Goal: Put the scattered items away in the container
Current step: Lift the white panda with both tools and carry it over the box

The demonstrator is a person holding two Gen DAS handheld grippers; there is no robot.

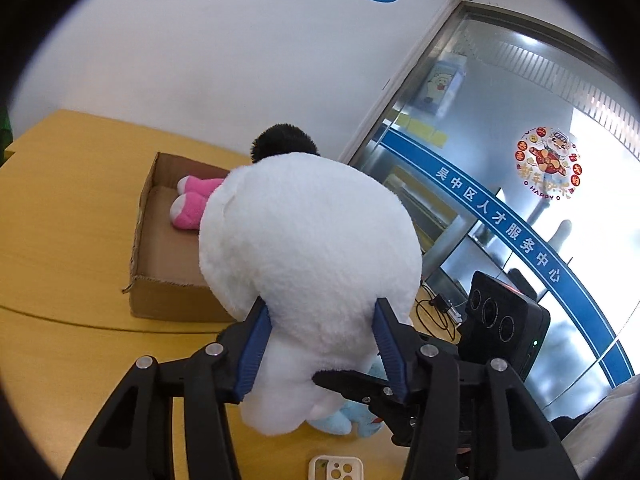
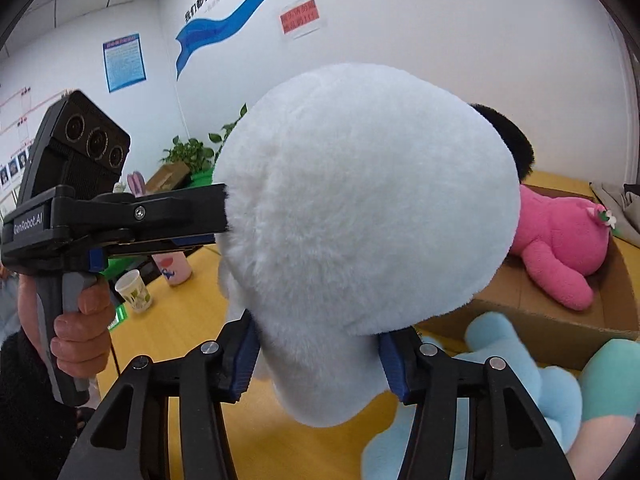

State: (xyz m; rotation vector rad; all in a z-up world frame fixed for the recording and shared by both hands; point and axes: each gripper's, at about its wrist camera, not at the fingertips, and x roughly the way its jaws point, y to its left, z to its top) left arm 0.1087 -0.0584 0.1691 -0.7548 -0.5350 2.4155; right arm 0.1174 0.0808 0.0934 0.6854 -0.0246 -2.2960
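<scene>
Two grippers clamped on one white plush

We see the white plush toy (image 1: 304, 264) filling mid-frame in both wrist views, lifted off the yellow table (image 1: 60, 240). Left gripper (image 1: 320, 344) presses its blue pads into the toy's lower part; right gripper (image 2: 320, 356) pinches it likewise. Cardboard box (image 1: 160, 292) sits behind at centre left, pink plush (image 1: 192, 204) inside it. Light blue plush (image 2: 500, 380) lies lower right on the table.
</scene>
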